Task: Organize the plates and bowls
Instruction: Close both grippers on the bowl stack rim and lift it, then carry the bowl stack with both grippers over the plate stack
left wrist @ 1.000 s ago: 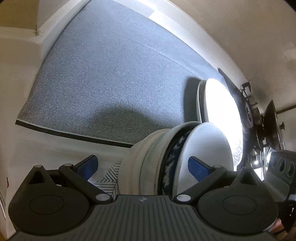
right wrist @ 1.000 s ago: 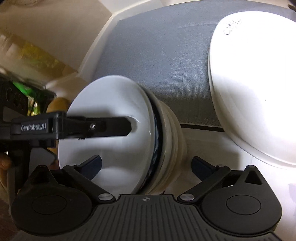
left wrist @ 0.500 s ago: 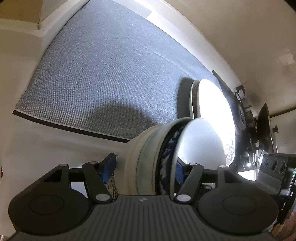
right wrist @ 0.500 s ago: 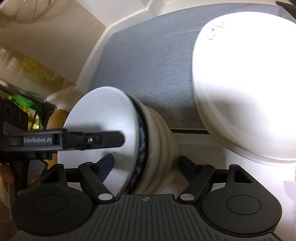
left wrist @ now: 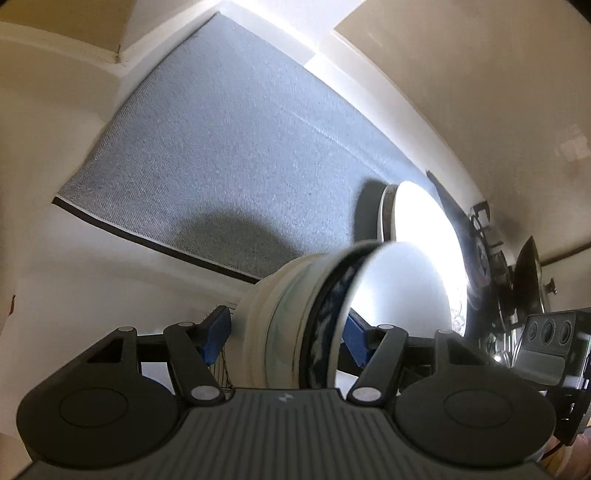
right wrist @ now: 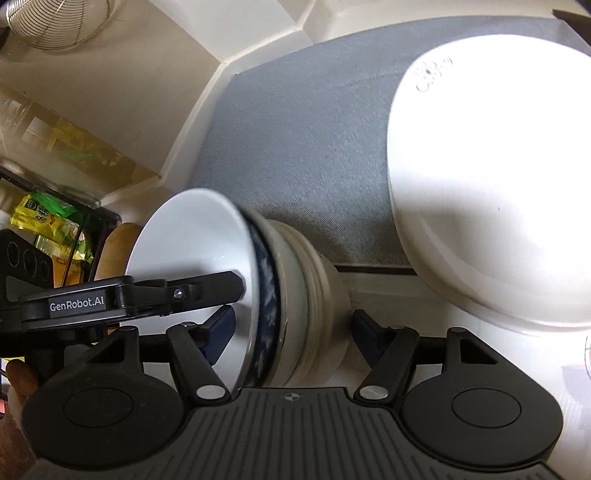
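Bowls (left wrist: 295, 317) nested in a stack sit tilted on their side between both grippers, over the white counter (left wrist: 110, 277) just in front of the grey mat (left wrist: 240, 147). In the left wrist view, the left gripper (left wrist: 286, 332) has its blue pads on either side of the stack: the left pad sits just beside the cream outer bowl, the right pad disappears behind the rim of the white inner bowl, so contact cannot be made out, though the jaws stand narrowed around the stack. Motion blur smears the blue-patterned bowl in the middle. Farther right, a large white plate (left wrist: 424, 229) leans on the mat, washed out by glare; dark cookware behind it is cut off at the edge. In the right wrist view, a wire basket (right wrist: 55, 22) is cropped at the top left, and packets lower down are blurred. The right gripper (right wrist: 291, 328) is closing around the bowls, its left pad inside the white bowl's mouth and its right pad just beside the cream base, a sliver of gap showing. The plate (right wrist: 498, 184) fills the right side, overexposed.
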{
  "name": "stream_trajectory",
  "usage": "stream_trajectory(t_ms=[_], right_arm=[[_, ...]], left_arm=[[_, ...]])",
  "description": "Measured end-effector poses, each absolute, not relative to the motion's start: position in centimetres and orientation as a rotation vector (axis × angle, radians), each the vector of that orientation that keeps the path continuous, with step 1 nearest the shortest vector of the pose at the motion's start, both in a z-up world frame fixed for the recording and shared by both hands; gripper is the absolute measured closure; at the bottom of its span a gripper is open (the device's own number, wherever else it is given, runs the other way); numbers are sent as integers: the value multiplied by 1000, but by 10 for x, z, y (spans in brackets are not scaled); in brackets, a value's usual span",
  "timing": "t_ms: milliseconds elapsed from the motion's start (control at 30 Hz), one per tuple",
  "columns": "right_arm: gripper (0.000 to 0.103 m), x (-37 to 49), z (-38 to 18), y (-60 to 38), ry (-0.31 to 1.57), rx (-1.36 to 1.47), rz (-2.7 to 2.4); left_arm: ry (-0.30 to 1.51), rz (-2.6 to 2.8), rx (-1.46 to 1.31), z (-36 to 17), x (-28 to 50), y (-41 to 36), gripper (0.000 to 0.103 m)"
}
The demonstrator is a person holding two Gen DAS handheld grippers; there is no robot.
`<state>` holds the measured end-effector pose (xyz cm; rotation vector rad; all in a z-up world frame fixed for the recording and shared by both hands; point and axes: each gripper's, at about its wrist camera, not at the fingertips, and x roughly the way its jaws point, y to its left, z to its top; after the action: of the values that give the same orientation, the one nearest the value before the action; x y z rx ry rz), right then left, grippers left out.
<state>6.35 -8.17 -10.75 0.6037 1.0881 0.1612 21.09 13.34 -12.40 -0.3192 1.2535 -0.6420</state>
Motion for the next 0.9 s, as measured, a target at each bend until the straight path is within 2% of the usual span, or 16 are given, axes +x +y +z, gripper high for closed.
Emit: stream_trajectory(t_ms=[467,900], right_arm=[[41,75,-91,-89,1023,592,143],[43,85,-76,-93,990,558,141]], left_arm=[[1246,-617,-426,-121,215,151,36],[1171,-601,-481,-99,219,150,36]])
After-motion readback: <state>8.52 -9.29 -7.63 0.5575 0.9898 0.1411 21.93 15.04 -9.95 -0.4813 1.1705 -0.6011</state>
